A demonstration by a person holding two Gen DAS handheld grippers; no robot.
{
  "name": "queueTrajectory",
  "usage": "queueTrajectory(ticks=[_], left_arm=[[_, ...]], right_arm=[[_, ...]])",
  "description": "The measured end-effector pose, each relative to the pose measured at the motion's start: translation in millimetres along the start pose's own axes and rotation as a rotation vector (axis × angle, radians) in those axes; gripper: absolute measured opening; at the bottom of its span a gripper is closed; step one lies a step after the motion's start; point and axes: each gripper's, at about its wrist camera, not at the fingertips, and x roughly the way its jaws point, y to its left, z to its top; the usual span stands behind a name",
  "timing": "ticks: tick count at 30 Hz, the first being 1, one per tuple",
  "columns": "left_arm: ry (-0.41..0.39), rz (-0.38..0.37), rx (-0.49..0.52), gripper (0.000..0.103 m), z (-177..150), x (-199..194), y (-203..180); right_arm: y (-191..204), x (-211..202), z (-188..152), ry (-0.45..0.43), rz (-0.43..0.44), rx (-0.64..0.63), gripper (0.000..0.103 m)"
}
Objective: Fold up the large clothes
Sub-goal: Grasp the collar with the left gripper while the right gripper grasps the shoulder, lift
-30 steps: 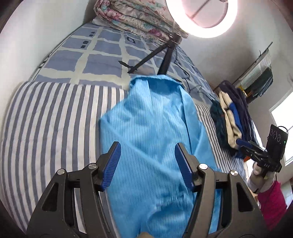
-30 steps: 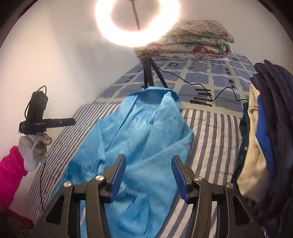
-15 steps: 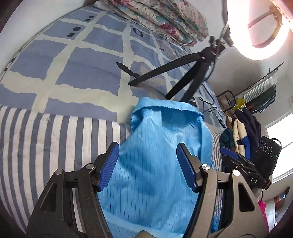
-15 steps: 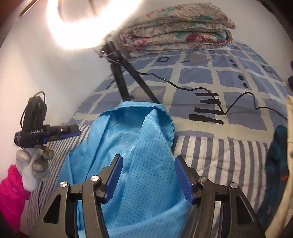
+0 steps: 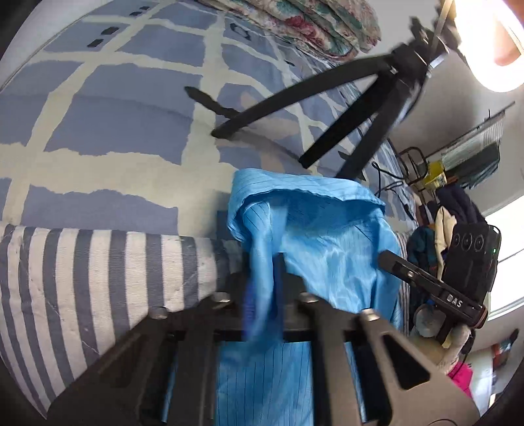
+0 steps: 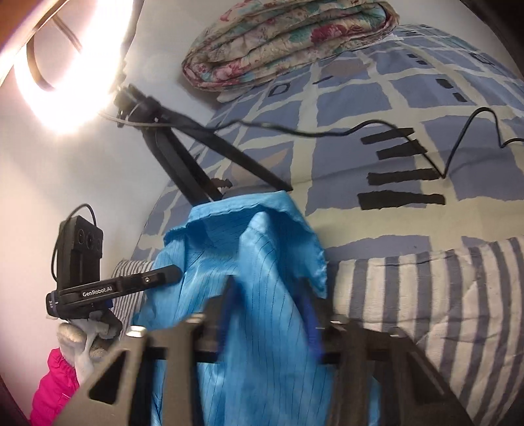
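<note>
Tripod (image 5: 353,108) legs stand just beyond blue garment (image 5: 314,236) collar.

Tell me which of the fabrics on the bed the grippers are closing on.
The plain light-blue pinstriped garment, near its collar. Both the left gripper and right gripper have just been closing with it between their jaws. The striped quilt and floral folded blanket lie untouched.

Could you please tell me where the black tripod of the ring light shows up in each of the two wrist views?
Left wrist view: the tripod is at upper right, its legs spread on the checked bedcover just beyond the blue garment.
Right wrist view: the tripod is at upper left, under the glowing ring.
Shared landmark: the folded floral quilt at the top.
</note>
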Motion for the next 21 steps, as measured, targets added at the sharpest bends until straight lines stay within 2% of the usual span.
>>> queueTrajectory(ticks=[1,4,8,14,21], left_arm=[[-0.018,0.005,0.022,0.004,-2,-3,-5],[-0.065,0.0,0.05,0.003,-6,-16,-13],[-0.107,-0.012,0.065,0.002,-12,-38,-21],[-0.16,-0.013,0.094,0.001,-32,-79,-37],[-0.213,-0.038,0.127,0.001,-80,-137,-60]], right_arm=[[4,0,-1,-0.006,-0.004,-0.013,0.015],[16,-7,-2,-0.026,-0.004,-0.065,0.005],[33,-25,-3,-0.06,-0.019,-0.105,0.002],[58,-59,-15,-0.102,0.006,-0.142,0.001],[92,-111,-53,-0.131,0.04,-0.199,0.001]])
